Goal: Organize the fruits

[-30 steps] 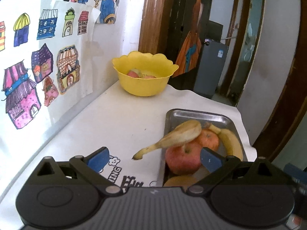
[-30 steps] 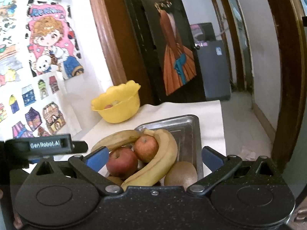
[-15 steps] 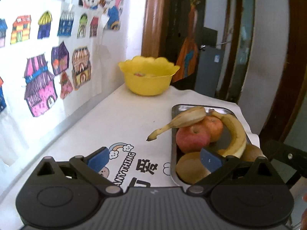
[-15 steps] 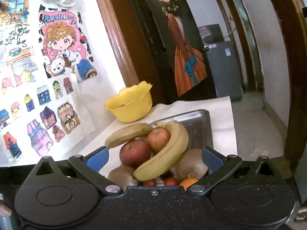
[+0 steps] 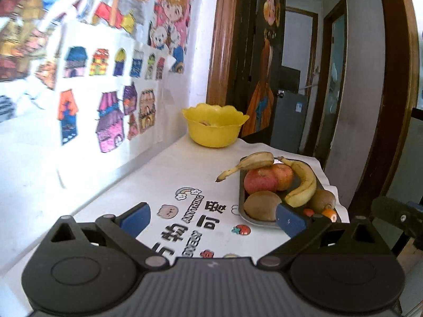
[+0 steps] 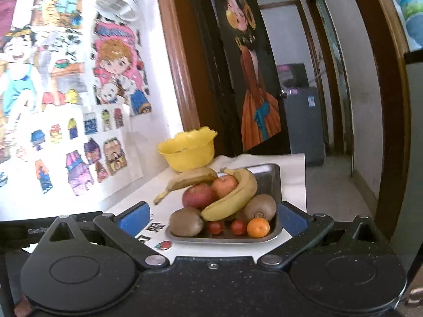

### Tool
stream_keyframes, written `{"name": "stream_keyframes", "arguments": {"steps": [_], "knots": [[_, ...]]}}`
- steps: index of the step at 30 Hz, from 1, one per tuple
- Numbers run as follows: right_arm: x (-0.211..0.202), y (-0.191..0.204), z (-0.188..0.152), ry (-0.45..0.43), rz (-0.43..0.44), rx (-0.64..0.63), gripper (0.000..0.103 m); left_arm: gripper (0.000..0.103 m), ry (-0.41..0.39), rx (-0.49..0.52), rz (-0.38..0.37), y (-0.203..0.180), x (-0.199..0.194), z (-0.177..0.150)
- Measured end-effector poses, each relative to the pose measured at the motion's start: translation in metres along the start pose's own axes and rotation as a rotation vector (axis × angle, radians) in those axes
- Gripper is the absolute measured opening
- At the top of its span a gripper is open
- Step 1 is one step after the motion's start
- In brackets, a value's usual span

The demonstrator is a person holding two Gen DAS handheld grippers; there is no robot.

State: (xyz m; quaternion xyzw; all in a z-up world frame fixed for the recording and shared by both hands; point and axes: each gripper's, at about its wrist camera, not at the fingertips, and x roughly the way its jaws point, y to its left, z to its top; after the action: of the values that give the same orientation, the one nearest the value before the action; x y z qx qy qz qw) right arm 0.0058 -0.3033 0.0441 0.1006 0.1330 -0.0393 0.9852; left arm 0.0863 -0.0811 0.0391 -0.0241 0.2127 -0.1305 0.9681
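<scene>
Gaping wide and empty, both tools (image 5: 212, 218) (image 6: 212, 218) near fruit tray (image 6: 275, 177)

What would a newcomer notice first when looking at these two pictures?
The eye goes first to the metal tray near the table's front edge, heaped with bananas, apples, kiwis, an orange and small tomatoes. Behind it, by the wall, stands a yellow bowl. Bright children's drawings cover the wall to the left, and both tongs, left and right, are open and empty.
</scene>
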Motion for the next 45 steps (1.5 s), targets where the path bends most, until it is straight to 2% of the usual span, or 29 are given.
{"name": "stream_keyframes", "arguments": {"steps": [7, 18, 32, 45], "knots": [[-0.048, 0.02, -0.011, -0.036, -0.001, -0.012, 0.102, 0.102, -0.023, -0.014, 0.002, 0.009, -0.043, -0.016], [-0.081, 0.043, -0.02, -0.062, 0.01, -0.058, 0.102, 0.102, -0.057, -0.048, 0.022, 0.023, -0.079, -0.029], [-0.076, 0.056, -0.041, -0.068, -0.014, -0.08, 0.102, 0.102, -0.034, -0.043, 0.056, 0.031, -0.07, -0.047], [-0.047, 0.056, -0.07, -0.016, -0.048, -0.088, 0.102, 0.102, 0.01, -0.021, 0.081, 0.035, -0.044, -0.066]]}}
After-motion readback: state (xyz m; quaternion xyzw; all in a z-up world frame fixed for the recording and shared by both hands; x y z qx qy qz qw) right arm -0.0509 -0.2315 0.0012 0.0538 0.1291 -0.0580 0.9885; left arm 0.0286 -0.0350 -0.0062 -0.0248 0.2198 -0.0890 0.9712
